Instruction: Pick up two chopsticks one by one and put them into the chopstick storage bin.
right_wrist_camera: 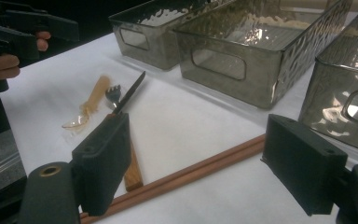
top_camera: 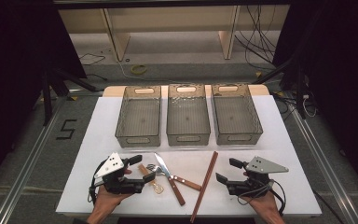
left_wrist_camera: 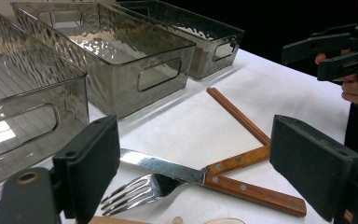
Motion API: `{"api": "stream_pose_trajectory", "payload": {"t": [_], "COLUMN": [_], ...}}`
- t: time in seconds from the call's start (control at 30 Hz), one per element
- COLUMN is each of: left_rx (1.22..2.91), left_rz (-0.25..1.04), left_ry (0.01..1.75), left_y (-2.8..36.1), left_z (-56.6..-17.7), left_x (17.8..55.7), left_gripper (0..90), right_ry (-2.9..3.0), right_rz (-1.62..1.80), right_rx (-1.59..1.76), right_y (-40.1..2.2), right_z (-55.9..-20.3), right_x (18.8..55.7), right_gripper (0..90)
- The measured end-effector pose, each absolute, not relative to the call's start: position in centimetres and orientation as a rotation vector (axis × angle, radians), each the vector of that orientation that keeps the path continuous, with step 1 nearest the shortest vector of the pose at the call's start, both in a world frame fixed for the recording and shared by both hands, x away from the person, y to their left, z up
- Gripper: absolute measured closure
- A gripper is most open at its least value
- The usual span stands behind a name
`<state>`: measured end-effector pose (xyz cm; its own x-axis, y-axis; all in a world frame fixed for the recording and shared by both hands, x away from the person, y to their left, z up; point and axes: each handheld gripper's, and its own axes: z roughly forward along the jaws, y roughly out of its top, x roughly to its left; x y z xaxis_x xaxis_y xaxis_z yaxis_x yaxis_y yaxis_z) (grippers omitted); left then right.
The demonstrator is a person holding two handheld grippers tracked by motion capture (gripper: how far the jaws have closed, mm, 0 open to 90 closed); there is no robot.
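Cutlery lies on the white table [top_camera: 279, 154] between my two grippers. A wooden-handled knife [top_camera: 170, 178] crosses a wooden-handled fork [top_camera: 177, 177]; the same knife [left_wrist_camera: 168, 167] and fork [left_wrist_camera: 137, 190] lie close ahead in the left gripper view. A pale spoon [top_camera: 154, 185] rests beside them. A pair of brown chopsticks [top_camera: 205, 184] runs diagonally, just ahead of the right gripper [right_wrist_camera: 200, 154]. My left gripper [top_camera: 141, 169] stands open beside the spoon and holds nothing. My right gripper [top_camera: 228, 170] is open to the right of the chopsticks, also holding nothing.
Three grey see-through bins stand in a row behind the cutlery: left bin [top_camera: 138, 139], middle bin [top_camera: 188, 138], right bin [top_camera: 238, 137], with nothing inside them. Cables and shelf legs lie on the floor beyond the table's far edge.
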<state>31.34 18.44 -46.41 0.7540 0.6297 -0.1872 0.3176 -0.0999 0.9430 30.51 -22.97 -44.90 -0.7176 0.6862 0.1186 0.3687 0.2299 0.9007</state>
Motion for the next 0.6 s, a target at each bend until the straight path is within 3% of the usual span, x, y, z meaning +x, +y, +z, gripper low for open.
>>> {"api": "stream_pose_trajectory", "payload": {"t": [0.6], "left_rx": [1.701], "left_rz": [0.317], "left_ry": [0.767], "left_y": [18.6], "left_z": [-46.4], "left_x": [31.5], "left_gripper": [15.8], "right_ry": [2.287], "right_rz": [1.056], "right_rx": [1.21], "right_y": [-20.6], "right_z": [-44.1], "right_x": [33.0], "right_gripper": [27.1]}}
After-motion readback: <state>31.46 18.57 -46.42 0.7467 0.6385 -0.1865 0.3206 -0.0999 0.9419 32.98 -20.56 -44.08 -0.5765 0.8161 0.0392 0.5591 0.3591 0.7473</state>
